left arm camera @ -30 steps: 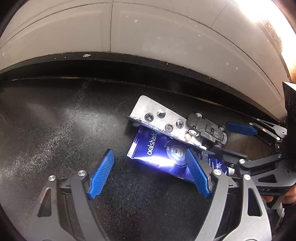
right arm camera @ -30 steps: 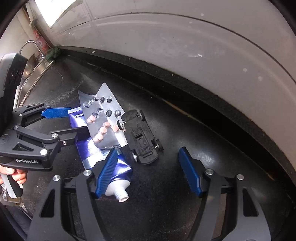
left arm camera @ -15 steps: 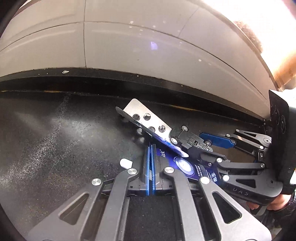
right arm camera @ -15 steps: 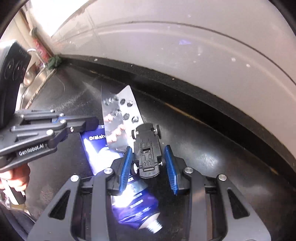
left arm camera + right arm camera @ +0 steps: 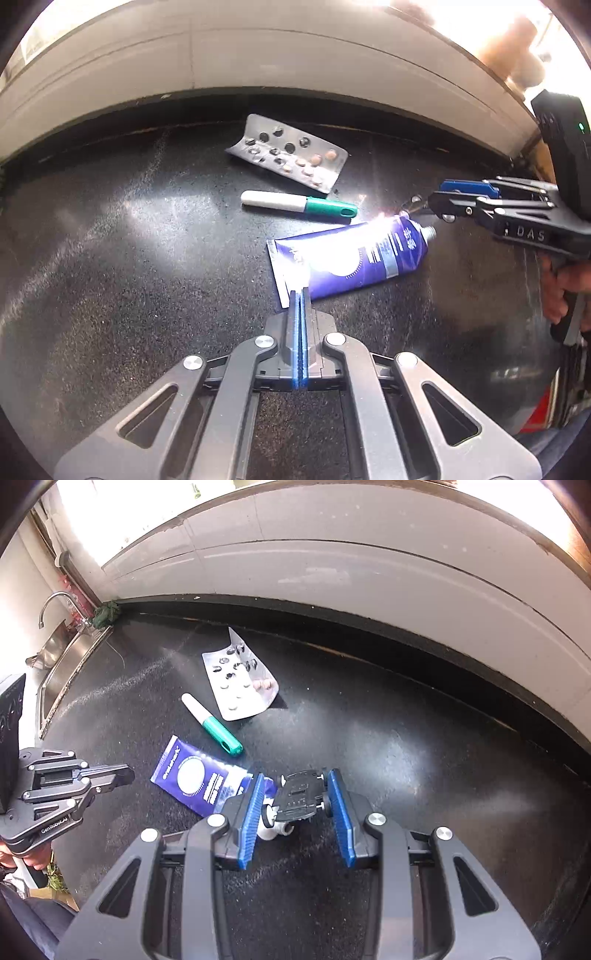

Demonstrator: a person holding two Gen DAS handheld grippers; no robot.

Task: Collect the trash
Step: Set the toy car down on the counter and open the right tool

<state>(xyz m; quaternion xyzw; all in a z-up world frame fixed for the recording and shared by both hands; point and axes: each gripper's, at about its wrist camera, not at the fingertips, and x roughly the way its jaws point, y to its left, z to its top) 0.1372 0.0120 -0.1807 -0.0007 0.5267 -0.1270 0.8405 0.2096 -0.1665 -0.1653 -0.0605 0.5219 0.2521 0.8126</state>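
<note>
Both grippers hang over the black tabletop [image 5: 110,258], each with something in it. The left gripper [image 5: 299,295] has its blue pads pressed together on the flat crimped tail of the blue toothpaste tube [image 5: 354,258]. The tube's long axis runs away from that gripper toward the right, its uncapped nozzle pointing at the right gripper [image 5: 295,797]. From the wrist views I can't say whether the nozzle end is clear of the surface.

The right gripper is clamped across the sides of the small black toy car [image 5: 301,797], its pads against the wheels, the car's length in line with the fingers.

2 pieces lie loose toward the white wall: the green-capped marker [image 5: 299,205], just beyond the tube and roughly parallel to it, and the foil blister pack [image 5: 291,157] behind that, one end curled up. They lie ahead of both grippers, but with both full, I'd judge neither can be taken until a load is dropped off. No bin shows in either view.
</note>
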